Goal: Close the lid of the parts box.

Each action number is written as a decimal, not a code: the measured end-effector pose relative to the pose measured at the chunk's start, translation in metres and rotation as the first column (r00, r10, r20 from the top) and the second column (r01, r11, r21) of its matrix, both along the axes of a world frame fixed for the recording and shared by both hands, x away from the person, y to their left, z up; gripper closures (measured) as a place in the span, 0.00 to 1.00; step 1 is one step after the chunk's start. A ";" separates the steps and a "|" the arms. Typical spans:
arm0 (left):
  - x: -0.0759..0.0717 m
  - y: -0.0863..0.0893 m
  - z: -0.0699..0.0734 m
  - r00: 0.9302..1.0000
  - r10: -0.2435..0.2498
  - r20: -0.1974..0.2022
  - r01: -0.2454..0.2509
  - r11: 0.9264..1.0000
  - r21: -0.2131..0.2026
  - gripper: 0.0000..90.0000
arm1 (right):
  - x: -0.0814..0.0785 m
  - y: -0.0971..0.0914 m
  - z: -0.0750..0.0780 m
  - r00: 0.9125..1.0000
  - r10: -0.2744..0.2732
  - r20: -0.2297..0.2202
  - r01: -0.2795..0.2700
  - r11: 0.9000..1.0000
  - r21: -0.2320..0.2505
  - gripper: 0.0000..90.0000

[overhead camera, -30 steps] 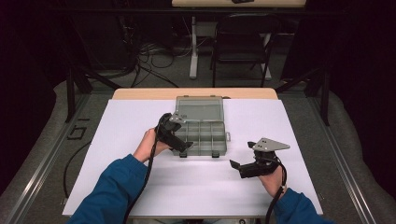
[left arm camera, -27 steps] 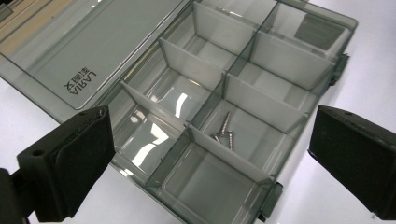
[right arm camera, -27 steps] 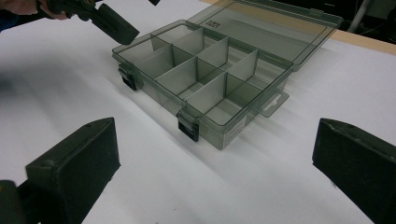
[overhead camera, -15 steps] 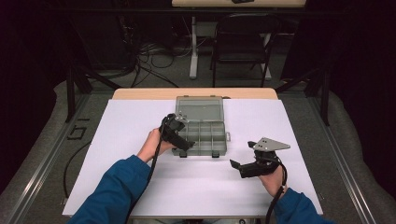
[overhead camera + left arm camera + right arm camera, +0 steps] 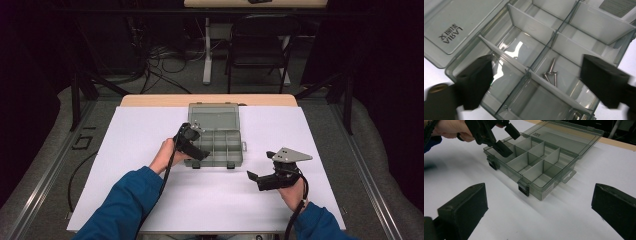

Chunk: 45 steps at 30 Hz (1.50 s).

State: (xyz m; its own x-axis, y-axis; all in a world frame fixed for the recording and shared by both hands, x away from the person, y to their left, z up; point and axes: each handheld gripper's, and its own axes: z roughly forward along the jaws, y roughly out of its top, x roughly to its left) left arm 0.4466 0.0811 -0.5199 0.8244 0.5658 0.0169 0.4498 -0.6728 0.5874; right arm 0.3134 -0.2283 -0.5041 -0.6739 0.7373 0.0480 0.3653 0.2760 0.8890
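Left gripper [image 5: 196, 131] hangs over the 9 o'clock end of the clear grey plastic compartment box [image 5: 216, 134], jaws wide but just been closing, nothing between the pads. Three small steel screws [image 5: 551, 72] lie loose in one compartment under it. Right gripper [image 5: 255, 179] at 4 o'clock of the box, well apart, jaws wide, empty, over the white table sheet [image 5: 140, 130].

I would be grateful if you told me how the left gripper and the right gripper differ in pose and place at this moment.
The left gripper hangs over the open compartment box, jaws pointing down at the screws; the right gripper sits apart from the box over bare white table cover, jaws pointing sideways. The left's jaws have just been closing, with nothing gripped; the right's stand wide. Both are open.
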 end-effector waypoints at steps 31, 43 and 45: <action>0.002 0.003 -0.010 0.996 0.084 -0.029 -0.085 0.996 -0.009 0.56 | 0.001 0.002 -0.001 1.000 0.007 0.002 -0.007 1.000 -0.008 0.00; 0.000 0.002 -0.011 0.993 0.118 -0.015 -0.119 0.993 -0.024 0.60 | 0.006 0.005 -0.001 1.000 0.014 0.004 -0.014 1.000 -0.003 0.00; 0.000 0.002 -0.011 0.993 0.117 -0.016 -0.118 0.993 -0.024 0.60 | 0.008 0.005 0.000 1.000 0.011 0.000 -0.011 1.000 0.003 0.00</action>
